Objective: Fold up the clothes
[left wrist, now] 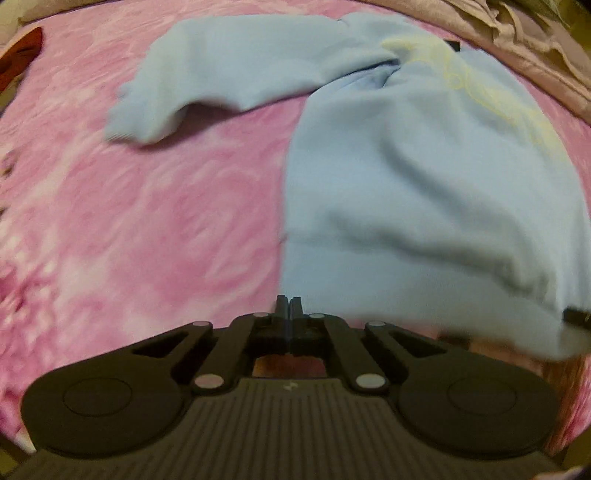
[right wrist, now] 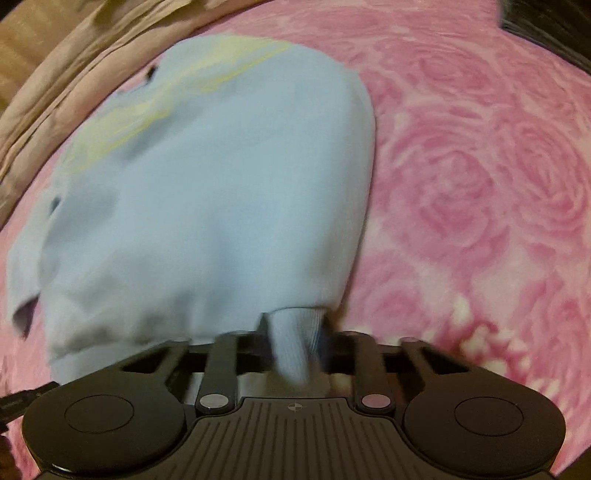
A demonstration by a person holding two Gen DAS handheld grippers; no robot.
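A light blue sweatshirt with a pale yellow print lies on a pink rose-patterned blanket. One sleeve stretches out to the left of the body. My left gripper is shut at the lower left corner of the hem, fingertips pressed together; I cannot tell whether any cloth is pinched. In the right wrist view the sweatshirt fills the left half. My right gripper is shut on a bunch of the ribbed hem, which hangs down between its fingers.
Crumpled brownish bedding lies along the far edge. A red item sits at the far left. A dark object is at the blanket's far right corner. Bare pink blanket spreads right of the sweatshirt.
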